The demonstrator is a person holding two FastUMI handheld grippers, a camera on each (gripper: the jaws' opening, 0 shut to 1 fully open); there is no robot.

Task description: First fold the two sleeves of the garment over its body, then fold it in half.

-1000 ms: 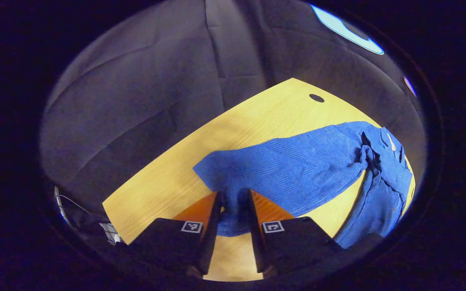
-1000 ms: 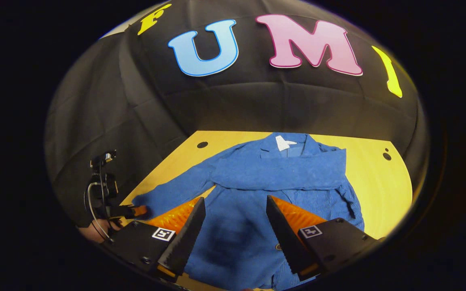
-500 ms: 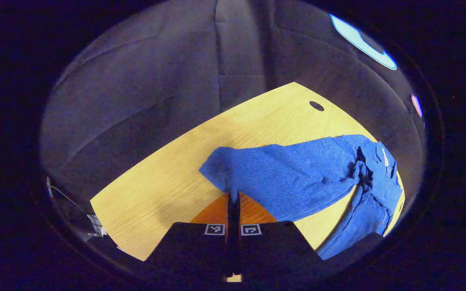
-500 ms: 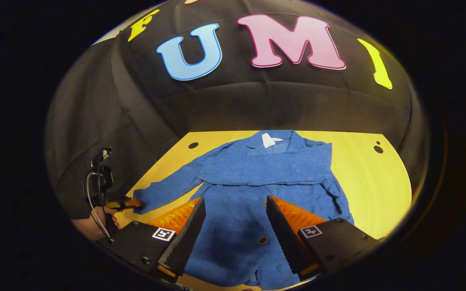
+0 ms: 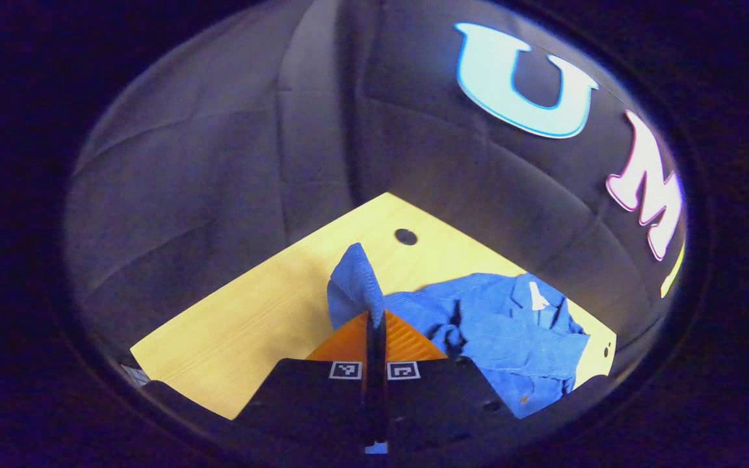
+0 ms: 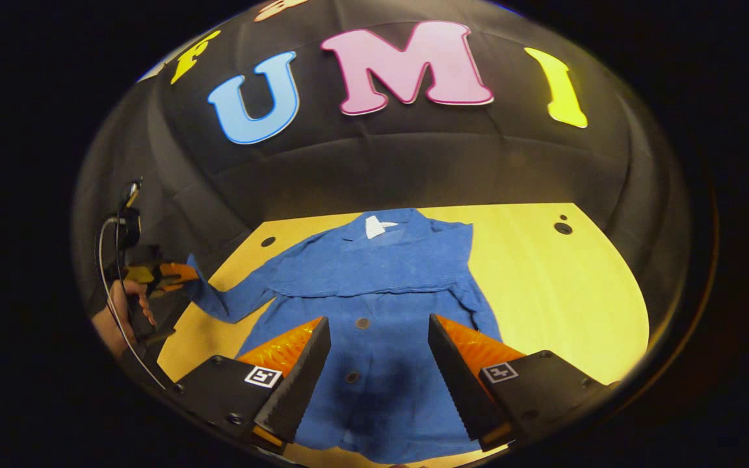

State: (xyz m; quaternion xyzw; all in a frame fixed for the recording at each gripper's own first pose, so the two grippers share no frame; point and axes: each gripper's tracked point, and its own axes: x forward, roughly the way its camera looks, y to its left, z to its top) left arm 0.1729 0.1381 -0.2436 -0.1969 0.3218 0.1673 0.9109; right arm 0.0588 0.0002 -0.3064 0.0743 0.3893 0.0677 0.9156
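A blue garment (image 6: 374, 312) lies spread on the yellow wooden table (image 6: 563, 292), collar toward the booth's black wall, with one sleeve (image 6: 400, 276) already laid flat across its chest. Your left gripper (image 5: 374, 318) has its fingers clenched on the cuff of the other sleeve (image 5: 355, 283), which stands lifted above the tabletop near a small round hole (image 5: 406, 236) in the wood; in the right gripper view, that same gripper (image 6: 176, 276) holds the sleeve raised off the table's left edge, your hand (image 6: 118, 318) wrapped around its handle and a cable looping beside it. Your right gripper (image 6: 374, 364) hangs above the garment's lower front, its fingers spread wide and grasping nothing, the buttoned placket visible between them. Two more small holes (image 6: 563, 227) mark the table's far right corner.
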